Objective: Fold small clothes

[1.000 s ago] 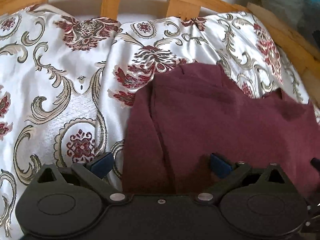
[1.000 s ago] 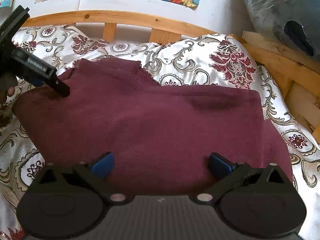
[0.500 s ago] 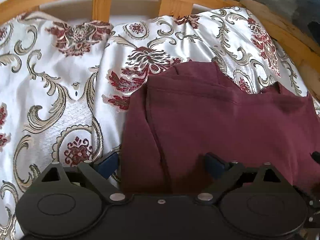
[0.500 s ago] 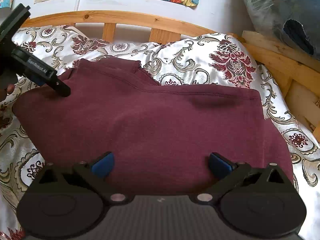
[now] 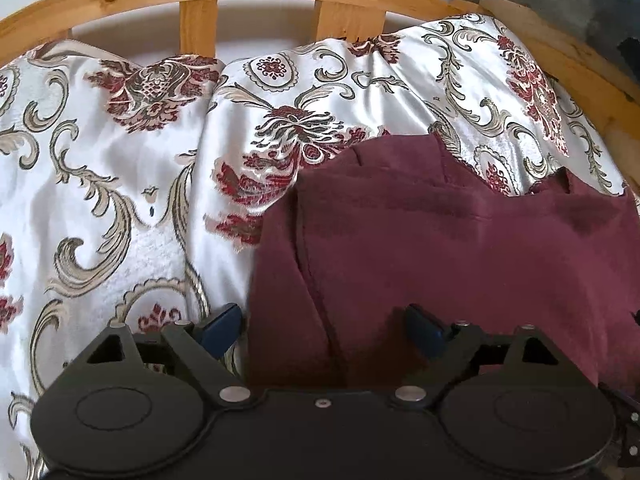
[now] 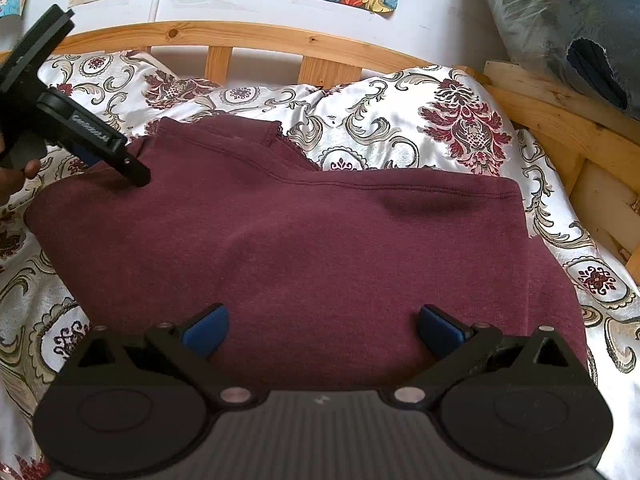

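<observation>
A maroon garment (image 6: 304,248) lies folded on the patterned bedspread; it also shows in the left wrist view (image 5: 460,248). My left gripper (image 5: 322,330) is open over the garment's left folded edge, one blue pad over the bedspread and one over the cloth. From the right wrist view the left gripper (image 6: 120,160) hovers at the garment's far left end. My right gripper (image 6: 322,330) is open and empty above the garment's near edge.
A white satin bedspread (image 5: 120,200) with red and gold flowers covers the bed. A curved wooden headboard (image 6: 256,36) runs behind, with wooden slats at the right (image 6: 560,120). A plastic-wrapped bundle (image 6: 560,20) sits at the upper right.
The left gripper has drawn back a little toward the near side, so the garment sits slightly farther in its view. The right gripper and garment have barely moved.
</observation>
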A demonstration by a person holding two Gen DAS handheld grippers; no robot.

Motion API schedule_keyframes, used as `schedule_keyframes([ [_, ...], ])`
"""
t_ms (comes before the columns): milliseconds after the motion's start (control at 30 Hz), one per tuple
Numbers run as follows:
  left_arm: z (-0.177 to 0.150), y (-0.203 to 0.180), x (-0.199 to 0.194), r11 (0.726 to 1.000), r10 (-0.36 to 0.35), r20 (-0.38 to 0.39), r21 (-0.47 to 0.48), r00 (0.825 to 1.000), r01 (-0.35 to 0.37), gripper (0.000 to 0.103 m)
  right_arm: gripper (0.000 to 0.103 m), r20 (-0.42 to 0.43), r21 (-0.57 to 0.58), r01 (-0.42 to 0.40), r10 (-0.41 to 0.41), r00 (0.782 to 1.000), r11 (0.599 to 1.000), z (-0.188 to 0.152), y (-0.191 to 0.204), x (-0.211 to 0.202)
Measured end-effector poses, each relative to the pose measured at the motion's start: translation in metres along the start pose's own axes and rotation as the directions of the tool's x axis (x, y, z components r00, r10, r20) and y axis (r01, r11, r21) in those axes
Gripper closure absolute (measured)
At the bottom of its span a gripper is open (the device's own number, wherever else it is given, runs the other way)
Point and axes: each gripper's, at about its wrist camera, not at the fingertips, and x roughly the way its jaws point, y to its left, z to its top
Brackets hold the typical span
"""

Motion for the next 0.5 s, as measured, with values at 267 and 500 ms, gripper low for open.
schedule_keyframes([
  [267,-0.002,0.009,-0.003,0.998,-0.036,-0.006,-0.044,0.999,0.035,0.032,0.0,-0.013,0.089,-0.037,0.038,0.999,0.995,0.0,-0.012,0.001],
  [500,-0.003,0.026,-0.006,0.984,-0.094,-0.035,-0.157,0.995,0.088,0.049,0.0,-0.012,0.08,-0.033,0.034,0.999,0.996,0.0,-0.01,0.001],
])
